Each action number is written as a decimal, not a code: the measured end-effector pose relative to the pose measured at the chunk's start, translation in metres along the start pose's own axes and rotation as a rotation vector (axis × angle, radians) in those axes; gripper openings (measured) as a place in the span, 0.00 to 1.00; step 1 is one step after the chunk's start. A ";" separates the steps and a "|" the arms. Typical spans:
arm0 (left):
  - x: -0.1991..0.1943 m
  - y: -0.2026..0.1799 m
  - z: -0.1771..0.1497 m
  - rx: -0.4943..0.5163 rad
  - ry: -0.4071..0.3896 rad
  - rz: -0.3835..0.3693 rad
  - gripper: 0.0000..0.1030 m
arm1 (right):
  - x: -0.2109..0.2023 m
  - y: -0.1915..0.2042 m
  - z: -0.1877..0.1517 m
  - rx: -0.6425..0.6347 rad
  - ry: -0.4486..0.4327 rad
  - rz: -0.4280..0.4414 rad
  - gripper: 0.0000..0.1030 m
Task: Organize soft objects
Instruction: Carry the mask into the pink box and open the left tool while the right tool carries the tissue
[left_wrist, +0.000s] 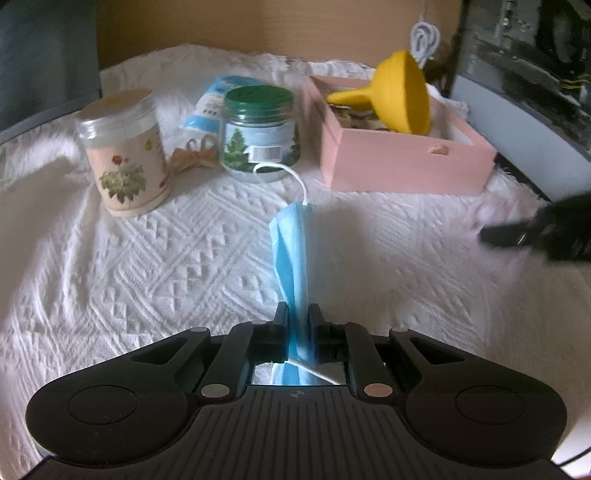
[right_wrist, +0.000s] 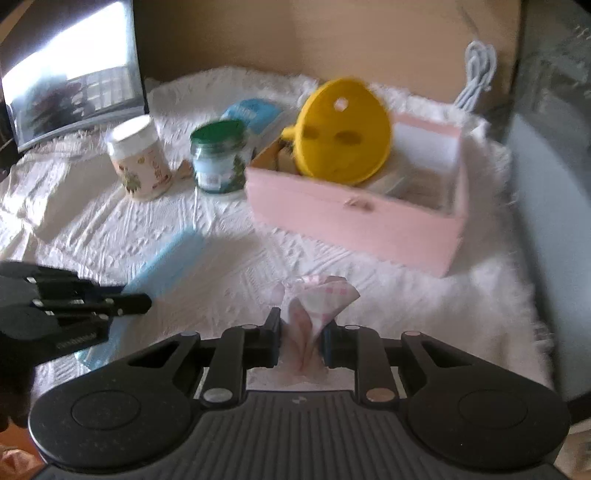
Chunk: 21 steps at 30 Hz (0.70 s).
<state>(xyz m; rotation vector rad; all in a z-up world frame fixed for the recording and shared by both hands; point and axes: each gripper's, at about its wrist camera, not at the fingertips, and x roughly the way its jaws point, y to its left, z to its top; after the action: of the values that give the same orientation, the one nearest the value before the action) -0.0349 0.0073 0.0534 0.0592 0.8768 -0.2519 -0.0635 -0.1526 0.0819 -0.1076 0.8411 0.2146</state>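
Note:
A folded blue face mask (left_wrist: 291, 240) with a white ear loop hangs forward from my left gripper (left_wrist: 298, 314), which is shut on it above the white bedspread (left_wrist: 147, 258). In the right wrist view the same mask (right_wrist: 166, 258) shows as a blurred blue strip beside the left gripper (right_wrist: 140, 302). My right gripper (right_wrist: 301, 321) is shut on a bunched pink checked cloth (right_wrist: 321, 295), which fans out above the fingertips. From the left wrist view, part of the right gripper (left_wrist: 491, 234) shows at the right edge.
A pink open box (right_wrist: 354, 221) stands ahead with a yellow funnel (right_wrist: 343, 133) lying in it. A floral jar (left_wrist: 125, 155), a green-lidded jar (left_wrist: 258, 136) and a blue-white packet (left_wrist: 214, 99) stand at the back. A monitor (right_wrist: 74, 92) is at the left and a white cable (right_wrist: 476, 74) at the wall.

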 end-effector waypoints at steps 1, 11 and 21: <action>-0.004 0.000 0.001 -0.010 -0.013 -0.028 0.12 | -0.010 -0.004 0.004 -0.002 -0.017 -0.007 0.20; -0.066 -0.020 0.150 -0.061 -0.290 -0.305 0.11 | -0.141 -0.040 0.090 -0.031 -0.346 -0.122 0.20; 0.025 -0.076 0.268 -0.261 -0.265 -0.441 0.22 | -0.123 -0.059 0.061 0.044 -0.327 -0.118 0.20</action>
<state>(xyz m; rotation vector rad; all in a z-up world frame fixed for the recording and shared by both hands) 0.1640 -0.1126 0.2100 -0.4066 0.6435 -0.5420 -0.0851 -0.2169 0.2155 -0.0778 0.5113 0.0984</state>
